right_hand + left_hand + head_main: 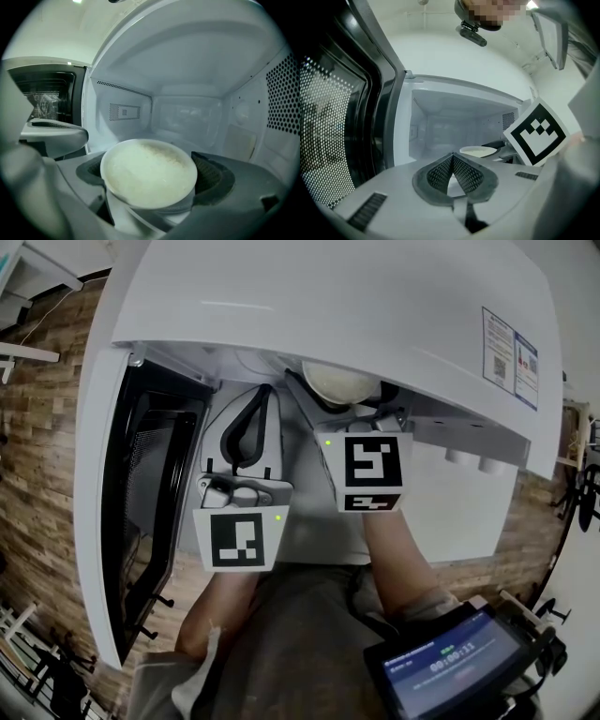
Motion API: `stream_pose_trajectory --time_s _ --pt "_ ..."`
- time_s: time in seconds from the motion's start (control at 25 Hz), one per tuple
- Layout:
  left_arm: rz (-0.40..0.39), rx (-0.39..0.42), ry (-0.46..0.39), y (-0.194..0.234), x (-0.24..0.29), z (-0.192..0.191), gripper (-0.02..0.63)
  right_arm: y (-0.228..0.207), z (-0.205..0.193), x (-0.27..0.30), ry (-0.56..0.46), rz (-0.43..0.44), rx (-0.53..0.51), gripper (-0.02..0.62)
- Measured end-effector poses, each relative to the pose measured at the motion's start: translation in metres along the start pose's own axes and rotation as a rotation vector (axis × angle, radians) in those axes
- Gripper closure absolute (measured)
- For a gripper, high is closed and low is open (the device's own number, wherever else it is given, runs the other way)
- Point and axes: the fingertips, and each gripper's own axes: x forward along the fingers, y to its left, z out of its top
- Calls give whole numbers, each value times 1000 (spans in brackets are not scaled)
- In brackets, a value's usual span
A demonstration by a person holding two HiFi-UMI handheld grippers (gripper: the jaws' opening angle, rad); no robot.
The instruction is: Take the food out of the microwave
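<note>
Right at the mouth of the open microwave [328,324], with the door [141,512] swung out to the left. Clamping the bowl [145,166] of pale food with the right gripper [151,174], spread wide and pressed to both its sides, just inside the cavity. Holding nothing in the left gripper [452,159]: pinched fully closed, tip to tip, near the opening, left of the bowl.

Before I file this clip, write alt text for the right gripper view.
The right gripper holds a white bowl of pale food between its jaws, at the mouth of the microwave. At left, the dark door stands open, with part of the left gripper below it.
</note>
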Motion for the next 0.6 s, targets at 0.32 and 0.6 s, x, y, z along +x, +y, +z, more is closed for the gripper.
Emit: stream_pose_trajectory --time_s 0.32,0.6 --pt "-8 3 -6 -4 2 -1 598 4 1 0 -2 38 -20 57" --pt "13 13 -21 -4 -4 1 598 5 4 -5 -52 47 -32 58"
